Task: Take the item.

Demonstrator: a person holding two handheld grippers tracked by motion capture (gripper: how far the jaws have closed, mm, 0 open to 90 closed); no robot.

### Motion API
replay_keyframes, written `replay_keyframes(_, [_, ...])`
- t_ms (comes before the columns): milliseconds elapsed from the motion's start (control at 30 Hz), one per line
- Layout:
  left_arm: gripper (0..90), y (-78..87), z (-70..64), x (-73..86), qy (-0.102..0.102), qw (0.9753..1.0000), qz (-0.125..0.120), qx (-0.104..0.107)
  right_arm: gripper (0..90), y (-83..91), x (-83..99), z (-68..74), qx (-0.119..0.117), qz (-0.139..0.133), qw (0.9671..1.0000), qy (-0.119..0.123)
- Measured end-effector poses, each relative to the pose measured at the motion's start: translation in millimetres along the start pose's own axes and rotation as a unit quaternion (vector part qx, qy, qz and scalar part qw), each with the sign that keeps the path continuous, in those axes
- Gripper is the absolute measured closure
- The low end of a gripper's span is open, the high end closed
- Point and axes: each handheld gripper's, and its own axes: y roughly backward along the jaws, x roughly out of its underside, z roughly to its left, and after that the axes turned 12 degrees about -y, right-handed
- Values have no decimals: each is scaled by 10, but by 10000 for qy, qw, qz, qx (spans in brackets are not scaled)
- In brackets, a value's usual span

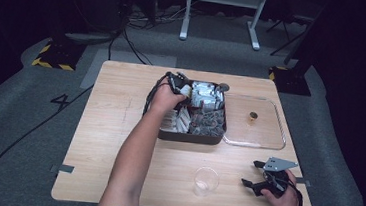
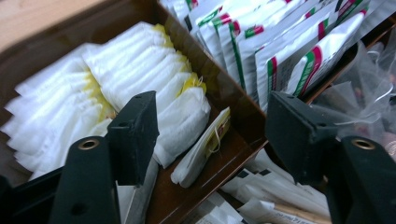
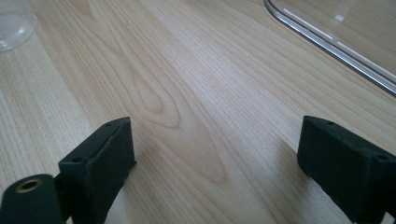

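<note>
Hovering over the brown compartment box (image 1: 190,136), the left hand-held gripper (image 2: 210,126) stands jaws apart above white tea bags (image 2: 140,79). The right hand-held gripper (image 3: 215,154) rests spread and empty on the desk (image 3: 187,84), near a clear cup (image 1: 206,180).

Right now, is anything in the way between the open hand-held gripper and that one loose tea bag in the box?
Nothing visible: the left hand-held gripper hangs open above the loose tea bag, with only air between its jaws and it.
</note>
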Motion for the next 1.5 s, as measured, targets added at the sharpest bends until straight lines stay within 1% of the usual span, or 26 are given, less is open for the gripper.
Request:
replay_keyframes(33, [396,0,0,0,0,10000,0,0,110,0,0,0,0,0,10000,0])
replay_keyframes(67, [396,-11,1,13,44,10000,25,17,110,0,0,0,0,1,10000,-1])
replay_keyframes(133, [432,-33,3,33,64,9999,119,6,110,0,0,0,0,0,10000,1])
replay_keyframes(167, [460,-45,7,41,124,9999,87,48,110,0,0,0,0,1,10000,1])
replay_keyframes(367, [484,-77,13,36,73,9998,167,-60,110,-1,-1,0,-2,1,10000,-3])
replay_keyframes(433, [547,-94,17,42,77,9997,211,-56,110,-1,-1,1,-2,0,10000,-6])
replay_keyframes(467, [611,-104,15,45,144,9995,270,30,110,-1,-1,0,-2,2,10000,-2])
replay_keyframes(567, [682,-123,5,40,124,9996,263,50,110,-1,-1,0,-2,1,10000,-2])
replay_keyframes(600, [682,-128,-1,35,103,9995,285,71,110,-1,-1,0,-2,1,10000,-2])
replay_keyframes(633, [730,-135,-14,23,12,9994,348,62,110,-1,-1,0,-2,2,10000,-1])
replay_keyframes(667, [759,-135,-14,23,12,9994,348,62,110,-1,-1,0,-2,2,10000,-1])
replay_keyframes(700, [780,-140,-19,20,-66,9993,373,49,110,-1,-1,0,-3,2,10000,-2])
replay_keyframes(733, [806,-140,-27,14,-148,9988,453,64,110,-1,-1,1,-3,1,10000,-6])
replay_keyframes(767, [841,-140,-27,14,-148,9988,453,64,110,-1,-1,1,-4,0,10000,-8])
replay_keyframes(800, [877,-134,-32,11,-136,9985,528,89,110,-1,-1,0,-3,3,10000,0])
replay_keyframes(833, [894,-129,-29,11,-124,9985,526,111,110,-1,-1,0,-3,2,10000,-2])
replay_keyframes(900, [896,-126,-26,12,-116,9985,519,127,110,-1,-1,0,-3,3,10000,-2])
replay_keyframes(1067, [900,-80,-10,7,-171,9983,525,190,110,-1,-1,1,-4,0,10000,-7])
replay_keyframes(1133, [900,-42,2,-1,-187,9985,470,188,110,-2,-2,1,-3,0,10000,-6])
replay_keyframes(1167, [900,0,20,-12,-197,9990,370,176,110,-1,-1,1,-3,0,10000,-7])
replay_keyframes(1233, [900,27,27,-20,-189,9991,335,180,110,-1,-1,1,-4,1,10000,-8])
replay_keyframes(1300, [900,80,36,-33,-140,9995,205,173,110,-1,-2,1,-3,1,10000,-10])
replay_keyframes(1367, [900,167,45,-49,14,9999,-44,153,110,-4,-5,-1,-1,-6,10000,3])
replay_keyframes(1400, [900,167,45,-49,14,9999,-44,153,110,-5,-6,-2,-2,-5,10000,4])
replay_keyframes(1433, [900,191,47,-55,9,9998,-101,151,110,-5,-6,-2,-2,-5,10000,4])
replay_keyframes(1500, [900,275,53,-76,-24,9997,-166,149,110,-9,-9,-4,4,-5,10000,10])
